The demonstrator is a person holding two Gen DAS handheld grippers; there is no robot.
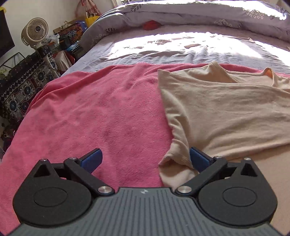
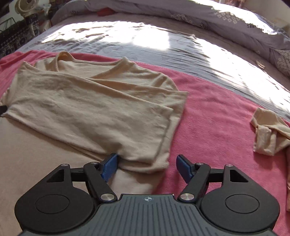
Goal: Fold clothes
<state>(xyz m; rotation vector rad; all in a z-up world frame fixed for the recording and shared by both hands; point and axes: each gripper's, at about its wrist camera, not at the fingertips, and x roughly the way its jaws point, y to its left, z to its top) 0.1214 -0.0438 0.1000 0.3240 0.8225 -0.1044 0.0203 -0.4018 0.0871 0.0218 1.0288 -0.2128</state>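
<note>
A beige shirt (image 1: 226, 109) lies partly folded on a pink towel (image 1: 99, 112) on the bed. In the left wrist view my left gripper (image 1: 145, 160) is open, with the shirt's near left corner lying between its blue fingers by the right one. In the right wrist view the same shirt (image 2: 94, 109) fills the middle. My right gripper (image 2: 146, 168) is open around the shirt's near right corner, its left finger touching the cloth. The pink towel (image 2: 217, 127) shows to the right.
A second crumpled beige garment (image 2: 268, 134) lies on the towel at the right. A grey sheet (image 1: 172, 49) and a rumpled duvet (image 1: 199, 16) lie beyond. A fan (image 1: 35, 31) and clutter stand left of the bed.
</note>
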